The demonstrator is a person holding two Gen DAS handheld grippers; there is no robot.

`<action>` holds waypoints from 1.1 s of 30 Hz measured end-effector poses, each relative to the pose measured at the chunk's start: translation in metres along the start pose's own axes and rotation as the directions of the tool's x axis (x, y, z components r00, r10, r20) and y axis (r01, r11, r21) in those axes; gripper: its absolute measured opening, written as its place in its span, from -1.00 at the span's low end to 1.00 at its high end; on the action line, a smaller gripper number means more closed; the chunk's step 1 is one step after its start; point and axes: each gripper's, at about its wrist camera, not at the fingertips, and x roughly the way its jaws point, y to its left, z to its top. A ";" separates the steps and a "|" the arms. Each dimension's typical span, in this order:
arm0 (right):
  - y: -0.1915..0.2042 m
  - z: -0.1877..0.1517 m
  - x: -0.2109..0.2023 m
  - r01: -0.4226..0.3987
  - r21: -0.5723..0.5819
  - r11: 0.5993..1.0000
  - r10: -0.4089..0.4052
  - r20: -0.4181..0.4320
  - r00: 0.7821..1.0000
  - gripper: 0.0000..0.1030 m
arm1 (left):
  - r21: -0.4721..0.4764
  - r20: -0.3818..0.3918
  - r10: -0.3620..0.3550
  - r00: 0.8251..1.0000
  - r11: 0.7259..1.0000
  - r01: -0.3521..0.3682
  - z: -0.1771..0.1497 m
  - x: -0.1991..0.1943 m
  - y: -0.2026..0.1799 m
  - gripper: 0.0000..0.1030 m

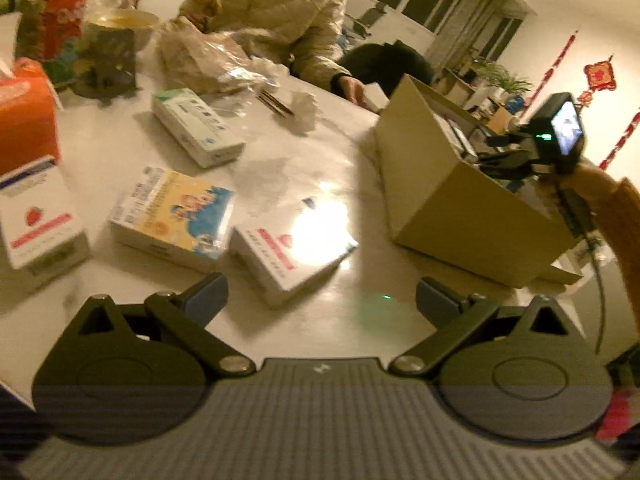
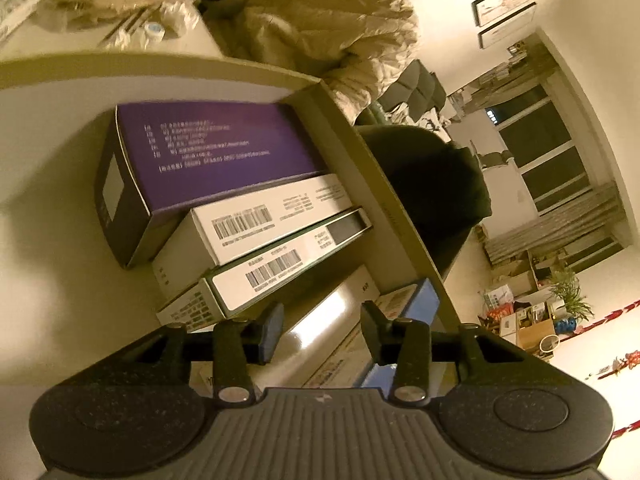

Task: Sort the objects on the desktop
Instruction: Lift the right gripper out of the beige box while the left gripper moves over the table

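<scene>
My left gripper (image 1: 322,300) hangs open above the white table (image 1: 320,160), nothing between its fingers. Just ahead of it lies a white box with a red stripe (image 1: 292,256). A yellow and blue box (image 1: 176,220), a strawberry box (image 1: 40,220) and a white and green box (image 1: 196,128) lie further left. My right gripper (image 2: 322,330) is down inside the cardboard box (image 1: 460,200), open, with a glossy white box (image 2: 332,320) lying between its pads. Packed beside it are a purple box (image 2: 216,152), a white barcode box (image 2: 260,216) and a green-edged box (image 2: 280,264).
A person in a cream jacket (image 1: 280,12) sits across the table with a hand (image 1: 352,88) near the cardboard box. An orange tissue box (image 1: 24,116), plastic bags (image 1: 208,60), a bowl (image 1: 124,24) and chopsticks (image 1: 276,104) crowd the far side. A dark chair (image 2: 432,176) stands beyond the box.
</scene>
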 end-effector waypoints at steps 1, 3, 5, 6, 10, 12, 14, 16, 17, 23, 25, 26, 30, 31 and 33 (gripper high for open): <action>-0.001 0.000 -0.004 -0.001 0.013 1.000 0.001 0.011 1.000 -0.10 | 0.002 0.006 0.016 1.000 1.000 -0.016 0.000 -0.001 0.001 0.99; -0.005 0.000 -0.014 -0.001 0.041 0.999 0.000 0.036 0.999 -0.01 | 0.002 0.020 0.045 0.999 0.999 -0.045 0.001 -0.005 0.005 0.99; -0.007 -0.001 -0.023 0.003 0.069 0.998 -0.007 0.057 0.998 0.07 | -0.008 0.028 0.062 0.998 0.998 -0.062 0.001 -0.008 0.010 0.99; -0.009 -0.002 -0.029 0.004 0.086 0.996 -0.010 0.067 0.998 0.14 | -0.016 0.032 0.071 0.997 0.997 -0.071 0.002 -0.010 0.013 0.99; -0.014 -0.007 -0.048 -0.013 0.164 0.986 -0.005 0.106 0.994 0.34 | -0.044 0.046 0.114 0.992 0.993 -0.112 0.004 -0.016 0.023 1.00; -0.015 -0.010 -0.056 -0.013 0.197 0.980 -0.010 0.118 0.993 0.40 | -0.058 0.057 0.139 0.989 0.989 -0.136 0.005 -0.019 0.029 1.00; -0.015 -0.013 -0.064 -0.012 0.224 0.975 -0.017 0.127 0.992 0.47 | -0.072 0.067 0.169 0.983 0.984 -0.164 0.005 -0.023 0.034 1.00; -0.015 -0.017 -0.072 -0.011 0.249 0.968 -0.025 0.142 0.990 0.57 | -0.083 0.074 0.209 0.975 0.976 -0.203 0.005 -0.026 0.039 1.00; -0.016 -0.019 -0.076 -0.011 0.262 0.965 -0.029 0.149 0.988 0.60 | -0.089 0.077 0.231 0.970 0.971 -0.224 0.005 -0.028 0.042 1.00; -0.014 -0.029 -0.101 -0.031 0.327 0.945 -0.037 0.201 0.979 0.63 | -0.146 0.070 0.327 0.942 0.938 -0.315 0.009 -0.033 0.059 1.00; -0.012 -0.032 -0.109 -0.047 0.343 0.938 -0.031 0.218 0.975 0.63 | -0.151 0.069 0.336 0.939 0.934 -0.323 0.012 -0.033 0.059 1.00; -0.012 -0.033 -0.112 -0.055 0.349 0.936 -0.027 0.226 0.974 0.63 | -0.150 0.070 0.337 0.939 0.934 -0.324 0.014 -0.033 0.058 1.00; -0.010 -0.037 -0.124 -0.080 0.380 0.922 -0.023 0.257 0.966 0.74 | -0.126 0.062 0.340 0.939 0.935 -0.330 0.028 -0.022 0.050 1.00; -0.010 -0.038 -0.126 -0.087 0.390 0.917 -0.021 0.265 0.964 0.74 | -0.117 0.054 0.344 0.937 0.934 -0.337 0.032 -0.016 0.048 1.00; -0.010 -0.039 -0.129 -0.106 0.409 0.906 -0.012 0.276 0.961 0.74 | -0.101 0.040 0.366 0.930 0.927 -0.360 0.042 -0.003 0.041 1.00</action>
